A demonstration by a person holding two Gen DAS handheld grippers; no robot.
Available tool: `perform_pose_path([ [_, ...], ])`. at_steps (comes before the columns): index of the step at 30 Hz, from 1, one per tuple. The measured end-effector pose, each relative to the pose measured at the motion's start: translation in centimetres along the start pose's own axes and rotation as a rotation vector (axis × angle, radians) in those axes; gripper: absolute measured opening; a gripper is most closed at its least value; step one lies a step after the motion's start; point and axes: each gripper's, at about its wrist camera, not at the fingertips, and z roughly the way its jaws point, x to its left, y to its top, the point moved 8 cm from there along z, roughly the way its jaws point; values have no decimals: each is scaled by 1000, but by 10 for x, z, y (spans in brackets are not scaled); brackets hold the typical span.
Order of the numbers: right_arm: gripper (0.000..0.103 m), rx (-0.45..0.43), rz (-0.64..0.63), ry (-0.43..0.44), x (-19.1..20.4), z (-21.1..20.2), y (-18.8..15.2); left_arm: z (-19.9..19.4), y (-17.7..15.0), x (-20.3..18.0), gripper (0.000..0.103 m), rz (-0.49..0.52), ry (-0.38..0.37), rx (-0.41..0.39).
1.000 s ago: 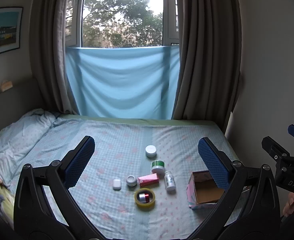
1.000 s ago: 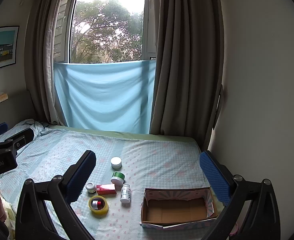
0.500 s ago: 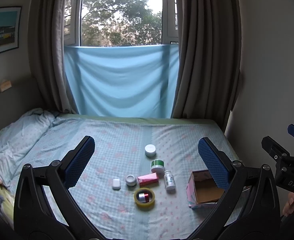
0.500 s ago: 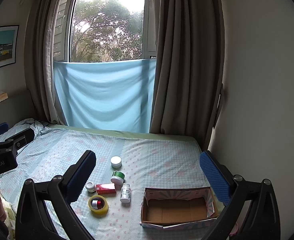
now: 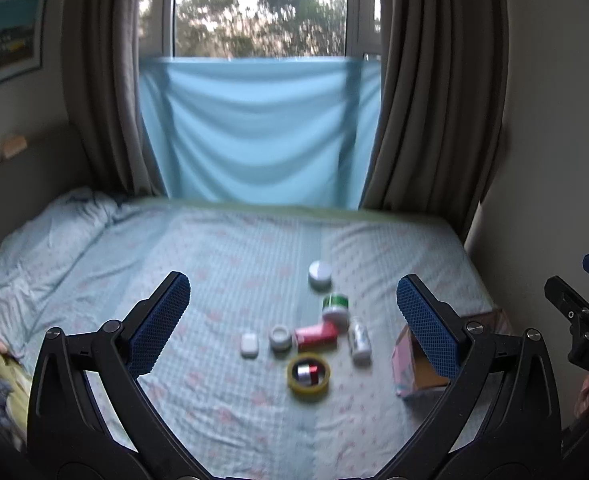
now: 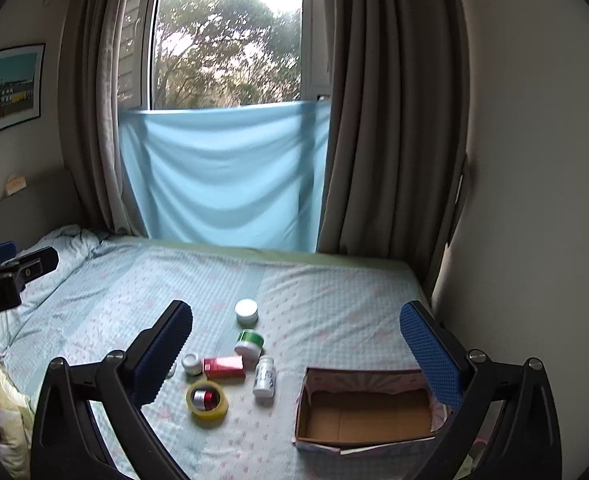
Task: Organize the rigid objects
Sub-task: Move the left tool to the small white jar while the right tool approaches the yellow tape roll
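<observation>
Both claws hang above the bed, spread wide with nothing between the blue pads. Left claw and right claw are both well off the sheet.

The stuff to sort sits in a loose cluster mid-bed: a white-lidded jar farthest back, a green-lidded jar tipped over just in front of it, then a red box lying flat with a small round tin just left of it and a white pill bottle on its side to the right. Nearest is a yellow tape roll with something red and silver inside the hole. The left view also shows a small white case left of the tin.

The cardboard box is empty and open, off to the right of the pile, near the bed's edge.

Labels on the bottle and red box are too blurry to read. The only readable writing is "DAS" on the right tool's body in the left view.
</observation>
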Motion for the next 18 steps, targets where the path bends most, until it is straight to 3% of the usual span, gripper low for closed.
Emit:
perform_pose_path([
  [6,103,83,-19,46,28,24,-25,34,-21,36,102,-3,-45,89],
  [13,103,223,8,74,77,60,-60,92,-30,77,102,99,-131,193],
  [18,103,376,66,39,112,105,-99,147,-38,96,102,222,-204,283],
])
